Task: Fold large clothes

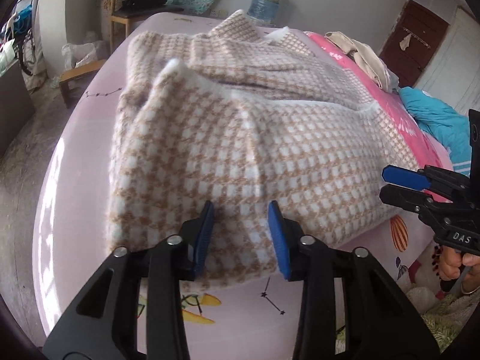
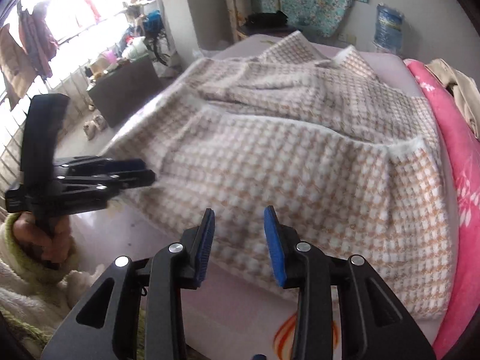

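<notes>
A fuzzy beige-and-white houndstooth garment (image 1: 240,126) (image 2: 300,165) lies spread and partly folded on the pale pink bed sheet (image 1: 75,180) (image 2: 240,300). My left gripper (image 1: 241,219) hangs over the garment's near hem with its blue pads apart and not pressing the cloth. In the right wrist view it (image 2: 148,169) sits by the garment's left edge. My right gripper (image 2: 240,222) stands open just above the near hem, nothing pinched. From the left wrist view it (image 1: 385,181) hovers at the garment's right side, held by a hand (image 1: 456,264).
A pink blanket (image 1: 390,96) (image 2: 450,150) runs along the bed's right side, with a blue garment (image 1: 435,120) and beige clothes (image 1: 360,54) on it. A wooden chair (image 1: 135,9) and a water bottle (image 1: 267,0) stand beyond the bed. A low dark table (image 2: 126,90) sits on the floor at left.
</notes>
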